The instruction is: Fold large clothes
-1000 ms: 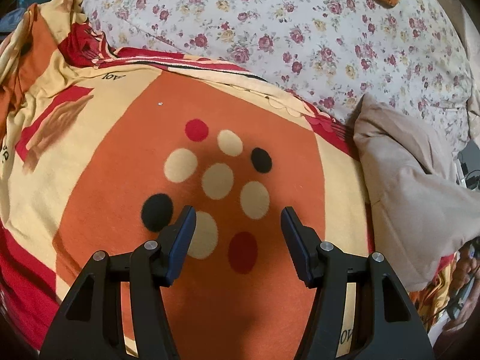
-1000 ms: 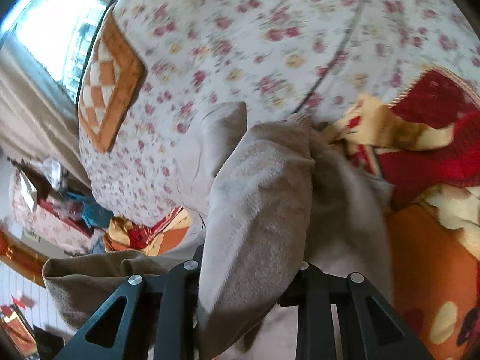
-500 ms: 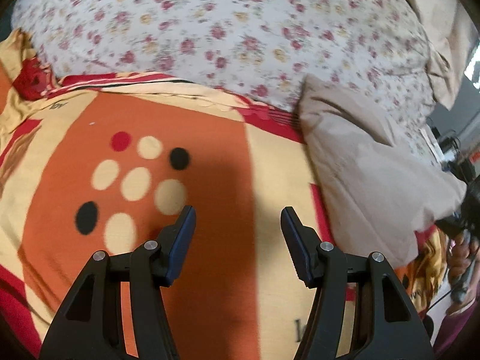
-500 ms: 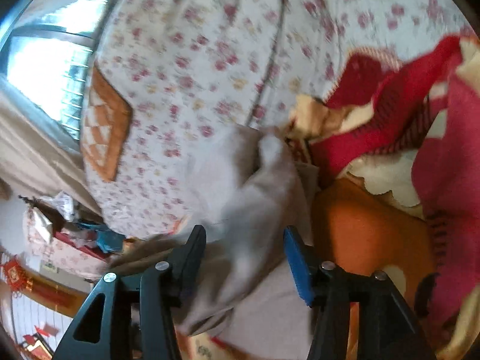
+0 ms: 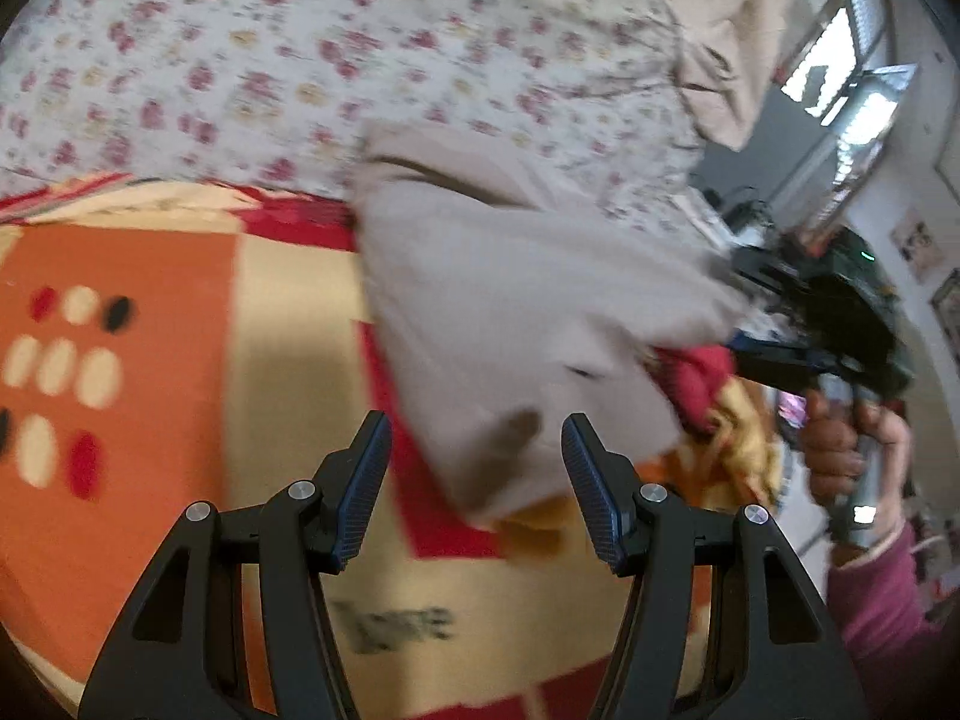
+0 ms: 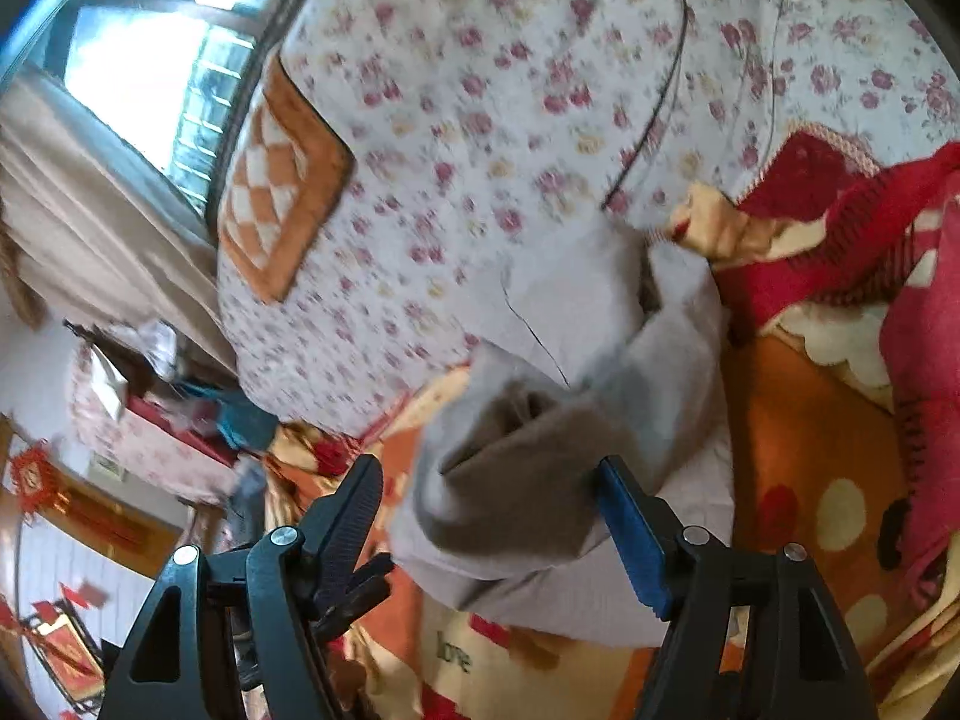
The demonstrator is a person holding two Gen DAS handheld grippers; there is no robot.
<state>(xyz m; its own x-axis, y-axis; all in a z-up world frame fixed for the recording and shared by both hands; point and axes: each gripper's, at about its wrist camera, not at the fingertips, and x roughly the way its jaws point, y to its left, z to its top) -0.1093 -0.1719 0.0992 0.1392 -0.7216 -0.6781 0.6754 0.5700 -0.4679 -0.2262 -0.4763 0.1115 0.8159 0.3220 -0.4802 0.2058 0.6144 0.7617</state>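
My right gripper (image 6: 486,516) is opening around the garment (image 6: 540,480); my left gripper (image 5: 474,480) hovers open above the blanket (image 5: 150,420).

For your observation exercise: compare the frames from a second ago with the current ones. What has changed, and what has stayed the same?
The right gripper, earlier clamped on the beige garment, is opening; the fabric lies loose between its jaws. The left gripper swung from the blanket's dot pattern toward the garment's edge. Unchanged: the left jaws stay open and empty, and the orange blanket and floral bedding lie as before.
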